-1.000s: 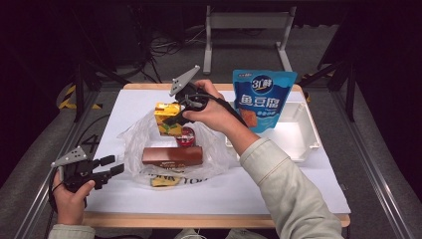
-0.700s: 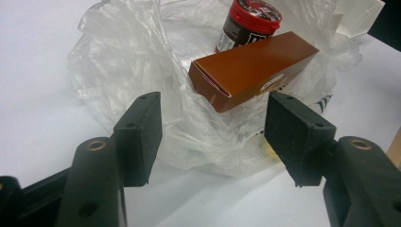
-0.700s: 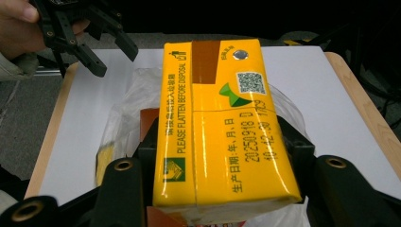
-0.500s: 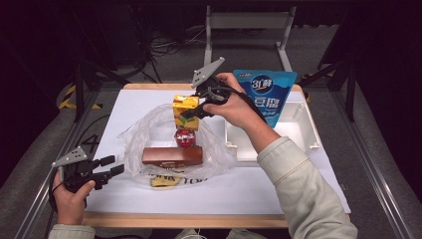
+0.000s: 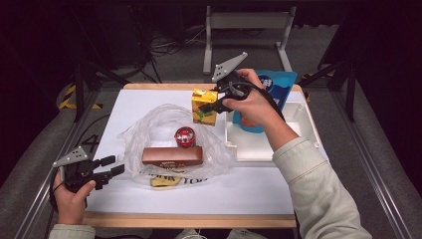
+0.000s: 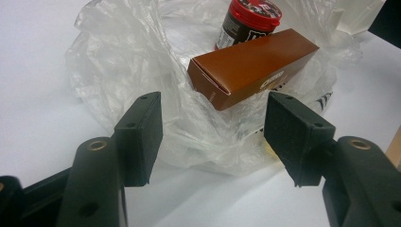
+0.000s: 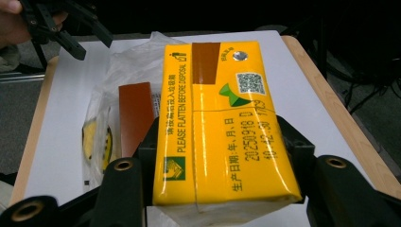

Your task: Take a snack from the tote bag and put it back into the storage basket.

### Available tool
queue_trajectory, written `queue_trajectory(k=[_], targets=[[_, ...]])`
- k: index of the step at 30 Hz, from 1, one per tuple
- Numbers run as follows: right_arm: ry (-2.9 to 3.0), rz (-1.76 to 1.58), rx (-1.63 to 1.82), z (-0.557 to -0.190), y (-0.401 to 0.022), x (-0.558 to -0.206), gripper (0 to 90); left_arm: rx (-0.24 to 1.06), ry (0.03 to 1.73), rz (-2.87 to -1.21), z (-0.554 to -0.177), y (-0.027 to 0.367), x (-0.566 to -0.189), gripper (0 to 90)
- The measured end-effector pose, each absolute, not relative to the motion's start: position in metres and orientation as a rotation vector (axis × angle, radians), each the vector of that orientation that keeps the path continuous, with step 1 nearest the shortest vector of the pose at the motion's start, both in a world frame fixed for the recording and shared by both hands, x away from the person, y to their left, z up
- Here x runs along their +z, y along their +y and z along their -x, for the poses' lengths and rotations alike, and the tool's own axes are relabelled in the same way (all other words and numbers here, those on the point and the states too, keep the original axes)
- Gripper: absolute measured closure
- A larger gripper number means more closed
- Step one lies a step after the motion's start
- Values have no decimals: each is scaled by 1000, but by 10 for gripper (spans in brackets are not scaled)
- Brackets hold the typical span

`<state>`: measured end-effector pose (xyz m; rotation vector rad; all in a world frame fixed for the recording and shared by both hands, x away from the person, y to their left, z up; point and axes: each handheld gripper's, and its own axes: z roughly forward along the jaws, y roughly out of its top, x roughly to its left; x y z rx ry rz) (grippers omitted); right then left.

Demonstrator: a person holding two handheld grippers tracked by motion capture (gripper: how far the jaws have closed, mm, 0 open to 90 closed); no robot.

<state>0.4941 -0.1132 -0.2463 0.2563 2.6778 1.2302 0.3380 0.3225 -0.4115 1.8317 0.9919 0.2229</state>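
My right gripper is shut on a yellow drink carton and holds it in the air between the clear plastic bag and the white tray. In the right gripper view the carton sits pinched between both jaws of the right gripper. A brown box and a red-lidded jar lie on the bag. My left gripper rests open at the table's front left, just left of the bag. In its own view the left gripper faces the brown box and jar.
A blue pouch stands in the white tray, partly behind the right hand. A yellow item lies under the bag's front edge. The wooden table edge runs along the front, and metal rails flank both sides.
The right gripper has carried the yellow carton up and to the right, from above the bag toward the tray. The left gripper has stayed in place.
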Motion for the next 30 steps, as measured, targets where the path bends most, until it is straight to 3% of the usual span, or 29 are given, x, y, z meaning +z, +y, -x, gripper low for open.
queue_trajectory(k=[30], targets=[[2611,-437,1194,-506,-192,-250,497,223,998,-1829,-337,323,-412,388]])
